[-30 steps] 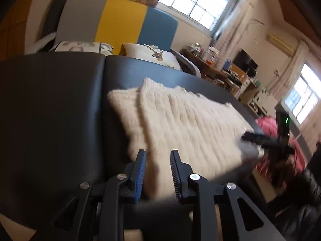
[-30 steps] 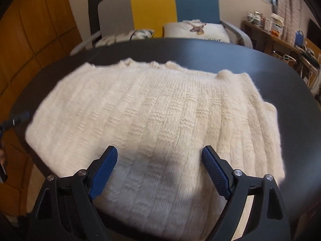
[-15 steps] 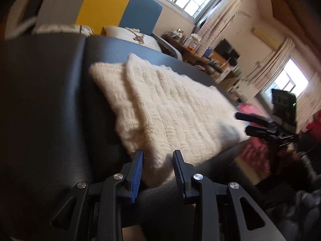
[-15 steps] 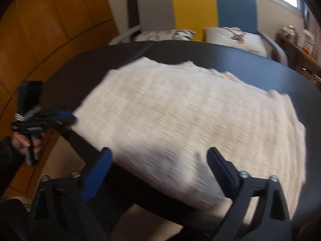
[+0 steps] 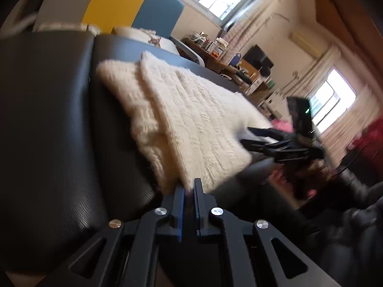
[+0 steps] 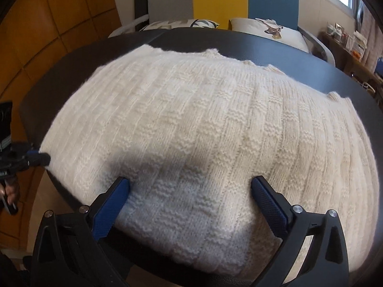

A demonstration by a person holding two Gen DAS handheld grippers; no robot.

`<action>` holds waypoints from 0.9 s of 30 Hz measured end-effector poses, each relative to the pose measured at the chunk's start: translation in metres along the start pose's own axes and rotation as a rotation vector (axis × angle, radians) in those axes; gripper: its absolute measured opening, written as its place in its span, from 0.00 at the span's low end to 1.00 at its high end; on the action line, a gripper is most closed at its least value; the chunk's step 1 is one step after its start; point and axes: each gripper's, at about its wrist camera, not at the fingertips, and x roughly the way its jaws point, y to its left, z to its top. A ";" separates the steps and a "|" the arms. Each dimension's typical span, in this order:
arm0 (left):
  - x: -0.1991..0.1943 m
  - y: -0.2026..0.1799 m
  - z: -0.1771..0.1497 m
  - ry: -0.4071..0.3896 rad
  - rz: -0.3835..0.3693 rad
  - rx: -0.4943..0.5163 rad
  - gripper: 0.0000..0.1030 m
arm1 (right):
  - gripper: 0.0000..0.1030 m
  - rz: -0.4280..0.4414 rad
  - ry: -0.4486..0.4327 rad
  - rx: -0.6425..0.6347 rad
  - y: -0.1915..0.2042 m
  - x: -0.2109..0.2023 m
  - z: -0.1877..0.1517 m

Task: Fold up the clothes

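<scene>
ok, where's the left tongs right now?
Left tongs sit at the near corner of the cream sweater on the black table, at the right view's far left edge.

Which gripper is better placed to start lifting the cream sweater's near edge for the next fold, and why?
Left. The left gripper has just closed on the cream sweater at its near corner, while the right gripper stands wide open over the knit, gripping nothing.

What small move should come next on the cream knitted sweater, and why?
Probably close the right tongs on the near hem of the cream knitted sweater. They stand wide open, straddling that edge, and have just been opening; the left tongs have just been closing and now pinch the near left corner. Both grips are likely needed to lift the fold.
</scene>
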 end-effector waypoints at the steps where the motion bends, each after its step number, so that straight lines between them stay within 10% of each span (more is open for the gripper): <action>1: -0.003 0.002 0.001 -0.022 -0.021 -0.038 0.17 | 1.00 -0.001 0.003 -0.004 0.000 0.000 0.001; 6: -0.008 0.003 0.011 -0.119 -0.065 -0.136 0.26 | 1.00 0.033 0.012 -0.015 -0.005 -0.016 0.006; 12: 0.016 -0.013 0.008 -0.028 0.131 -0.034 0.08 | 1.00 -0.087 0.020 -0.009 -0.037 -0.040 0.000; 19: -0.007 -0.028 0.019 -0.014 0.163 -0.027 0.21 | 1.00 -0.084 0.002 0.089 -0.064 -0.028 -0.026; 27: 0.001 -0.013 0.104 -0.099 0.177 0.018 0.26 | 1.00 0.039 -0.056 0.137 -0.077 -0.059 -0.016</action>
